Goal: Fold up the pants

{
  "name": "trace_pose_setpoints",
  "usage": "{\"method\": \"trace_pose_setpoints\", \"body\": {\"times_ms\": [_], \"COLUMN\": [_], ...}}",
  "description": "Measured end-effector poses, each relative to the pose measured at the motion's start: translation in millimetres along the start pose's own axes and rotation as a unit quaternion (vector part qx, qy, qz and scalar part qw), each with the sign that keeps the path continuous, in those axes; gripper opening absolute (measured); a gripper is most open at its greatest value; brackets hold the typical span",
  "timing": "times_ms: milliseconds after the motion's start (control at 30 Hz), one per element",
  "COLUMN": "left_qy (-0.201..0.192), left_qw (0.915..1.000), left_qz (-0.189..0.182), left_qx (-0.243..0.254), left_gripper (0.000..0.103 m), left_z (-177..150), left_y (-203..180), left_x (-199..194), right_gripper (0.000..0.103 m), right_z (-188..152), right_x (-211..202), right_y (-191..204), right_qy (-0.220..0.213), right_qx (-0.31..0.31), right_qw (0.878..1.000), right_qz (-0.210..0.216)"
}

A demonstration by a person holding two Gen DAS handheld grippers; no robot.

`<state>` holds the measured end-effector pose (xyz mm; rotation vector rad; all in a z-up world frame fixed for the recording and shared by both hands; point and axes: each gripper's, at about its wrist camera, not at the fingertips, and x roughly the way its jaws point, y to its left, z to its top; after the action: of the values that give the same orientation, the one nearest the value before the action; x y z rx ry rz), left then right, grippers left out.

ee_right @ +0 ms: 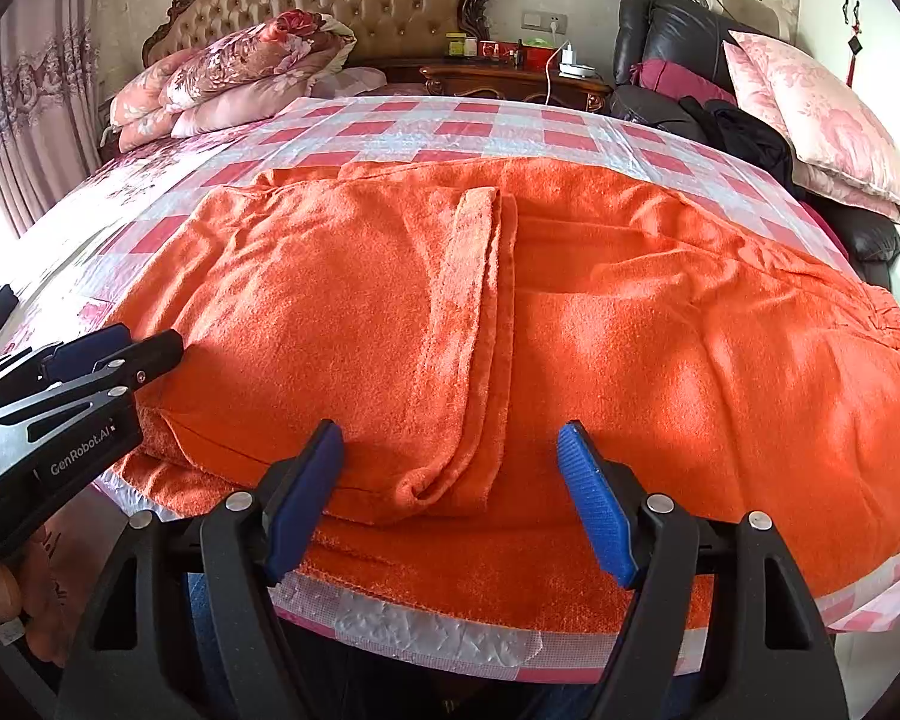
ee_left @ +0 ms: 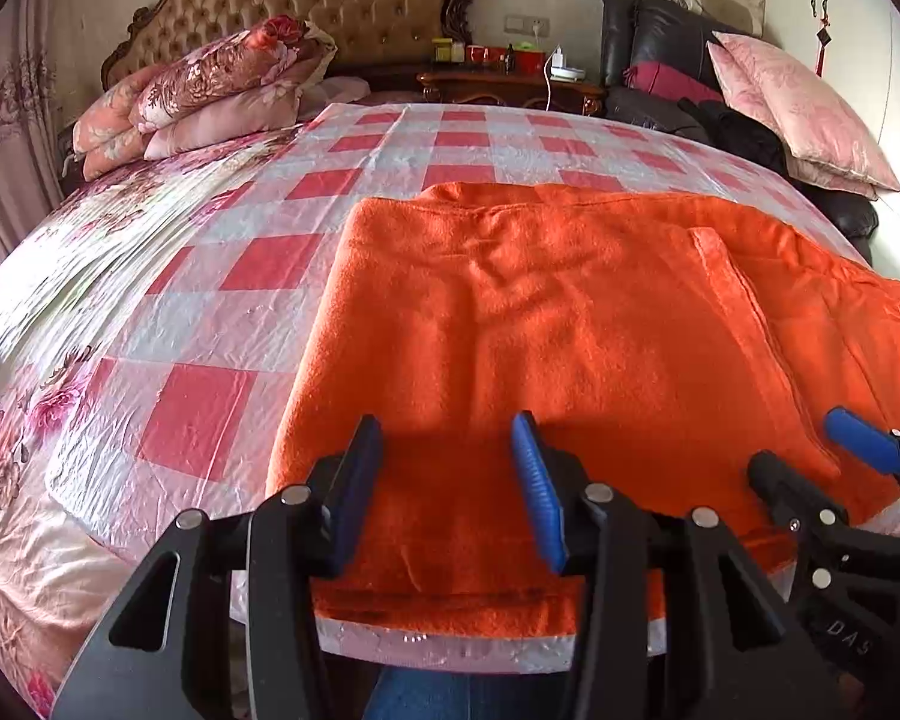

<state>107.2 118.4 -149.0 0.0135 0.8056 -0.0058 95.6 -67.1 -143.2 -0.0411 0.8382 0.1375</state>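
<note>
Orange fleece pants (ee_left: 570, 312) (ee_right: 660, 330) lie spread on a red-and-white checked plastic sheet (ee_left: 270, 264) over the bed. One part is folded over onto the rest, and its hem edge (ee_right: 480, 300) runs toward me. My left gripper (ee_left: 445, 420) hovers open over the pants' near left corner with nothing pinched. In the right wrist view it (ee_right: 144, 342) enters from the left edge. My right gripper (ee_right: 450, 429) stands open wide over the near end of the folded hem. It shows at the lower right (ee_left: 810, 450) of the left wrist view. Neither presses on the cloth.
Stacked floral quilts (ee_left: 210, 90) sit by the tufted headboard (ee_left: 330, 6). A nightstand (ee_left: 510, 84) with small items stands behind the bed. A black leather chair (ee_left: 660, 42) with a pink pillow (ee_left: 798, 108) is at the right. A curtain (ee_left: 6, 150) hangs at the left.
</note>
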Motion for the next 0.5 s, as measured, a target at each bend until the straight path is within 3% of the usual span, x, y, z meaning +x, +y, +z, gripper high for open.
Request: {"method": "trace_pose_setpoints", "body": {"times_ms": [100, 267, 500], "left_qy": [-0.014, -0.052, -0.058], "left_qw": [0.9998, 0.9985, 0.9982], "left_qz": [-0.001, 0.018, 0.008], "left_qx": [-0.012, 0.001, 0.009], "left_gripper": [0.052, 0.052, 0.054], "left_z": [-2.1, -16.5, -36.1], "left_y": [3.8, 6.6, 12.0], "left_x": [-9.0, -22.9, -26.1], "right_gripper": [0.077, 0.077, 0.077], "right_z": [5.1, 28.8, 81.6], "right_x": [-1.6, -27.2, 6.9], "right_y": [-8.2, -28.2, -16.7], "right_qy": [0.018, -0.030, -0.006], "right_qx": [0.016, 0.031, 0.002], "right_qw": [1.000, 0.999, 1.000], "right_qz": [-0.005, -0.023, -0.009]}}
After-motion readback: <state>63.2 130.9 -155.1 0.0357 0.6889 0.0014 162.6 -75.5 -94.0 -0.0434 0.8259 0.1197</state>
